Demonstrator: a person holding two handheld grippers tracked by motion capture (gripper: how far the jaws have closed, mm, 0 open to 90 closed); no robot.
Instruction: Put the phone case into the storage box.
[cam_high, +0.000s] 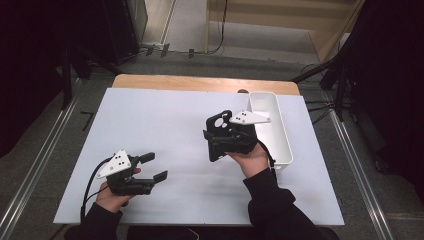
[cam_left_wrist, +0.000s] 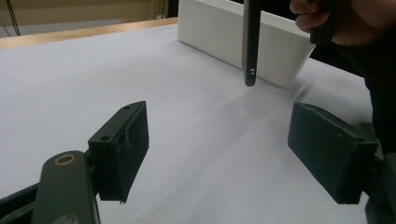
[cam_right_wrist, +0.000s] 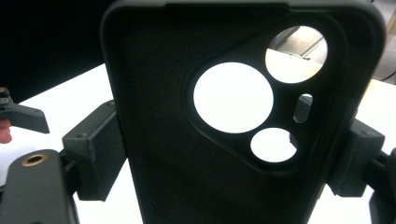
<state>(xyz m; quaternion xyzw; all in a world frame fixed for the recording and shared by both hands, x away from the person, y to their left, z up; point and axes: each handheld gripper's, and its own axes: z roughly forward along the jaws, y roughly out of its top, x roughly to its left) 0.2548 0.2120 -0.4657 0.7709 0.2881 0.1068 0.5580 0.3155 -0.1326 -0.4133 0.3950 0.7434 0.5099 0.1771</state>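
Above the right half of the desk (cam_high: 150, 125) we see the right gripper (cam_high: 226, 141) holding a black phone case (cam_high: 218, 136) clear of the white surface. Our view from the right gripper shows the phone case (cam_right_wrist: 187, 154) standing upright between the two black fingers (cam_right_wrist: 95, 149), which pinch it by its long edges, one pad on each side. We look into the hollow inner face of it, and the camera cut-out with its three round holes and one small slot sits toward the upper right, with the bright desk showing through the holes.

Just to the right of that hand in the high view lies a long white tray (cam_high: 280, 135), set lengthwise along the right side of the desk, near its edge. From the left gripper view we see the phone case (cam_left_wrist: 251, 42) edge-on, hanging in front of the white tray (cam_left_wrist: 219, 32) and apart from the desk below it.

Nearer the front left of the desk, the left gripper (cam_high: 154, 167) is held low in the person's hand, well apart from the phone case. Its fingers (cam_left_wrist: 122, 149) are spread wide with only bare white desk between them, and they grip nothing.

A strip of wooden desk top (cam_high: 200, 82) shows beyond the far edge of the white sheet.
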